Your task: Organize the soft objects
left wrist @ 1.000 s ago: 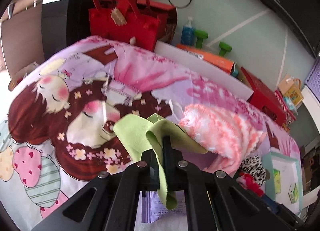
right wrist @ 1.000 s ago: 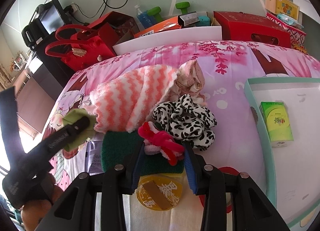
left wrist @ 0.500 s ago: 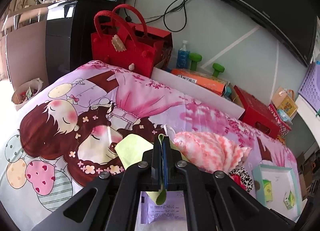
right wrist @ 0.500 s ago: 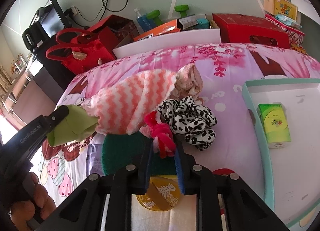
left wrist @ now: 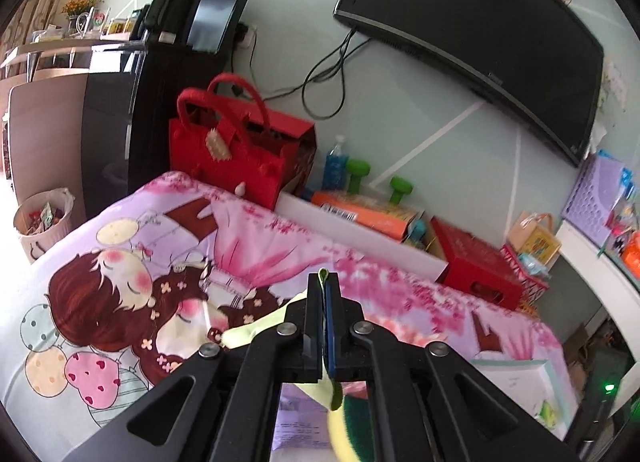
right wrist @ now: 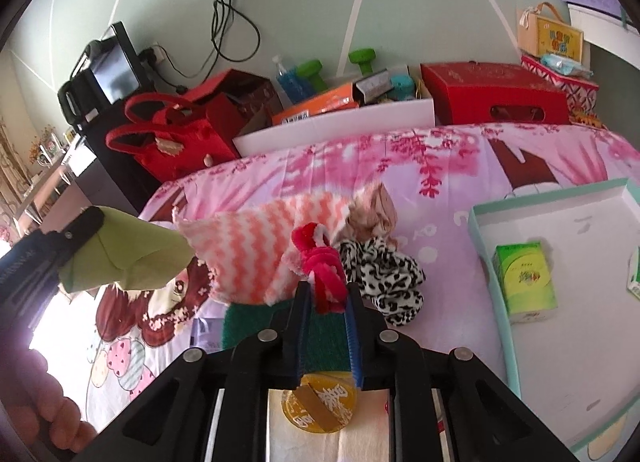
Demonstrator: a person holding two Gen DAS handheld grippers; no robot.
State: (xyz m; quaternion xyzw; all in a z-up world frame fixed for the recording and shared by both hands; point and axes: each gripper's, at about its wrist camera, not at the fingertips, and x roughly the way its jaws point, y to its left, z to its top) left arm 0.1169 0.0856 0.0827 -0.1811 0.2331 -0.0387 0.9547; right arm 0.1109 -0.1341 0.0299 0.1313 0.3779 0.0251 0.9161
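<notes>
Above the printed bedsheet (right wrist: 360, 165) your left gripper (left wrist: 323, 318) pinched the green cloth (right wrist: 132, 258) and your right gripper (right wrist: 326, 302) clamped the red scrunchie (right wrist: 320, 266) only by its edge between the jaws, so it could slip out.

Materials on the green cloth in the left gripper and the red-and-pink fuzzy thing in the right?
Light green cloth: looks like thin microfibre or suede-like fabric, matte, smooth, folding in soft creases. Red-and-pink fuzzy scrunchie: seemingly plush chenille or fleece, with visible fluffy pile, bunched between the right gripper fingers. Left gripper pinches the cloth flat.
</notes>
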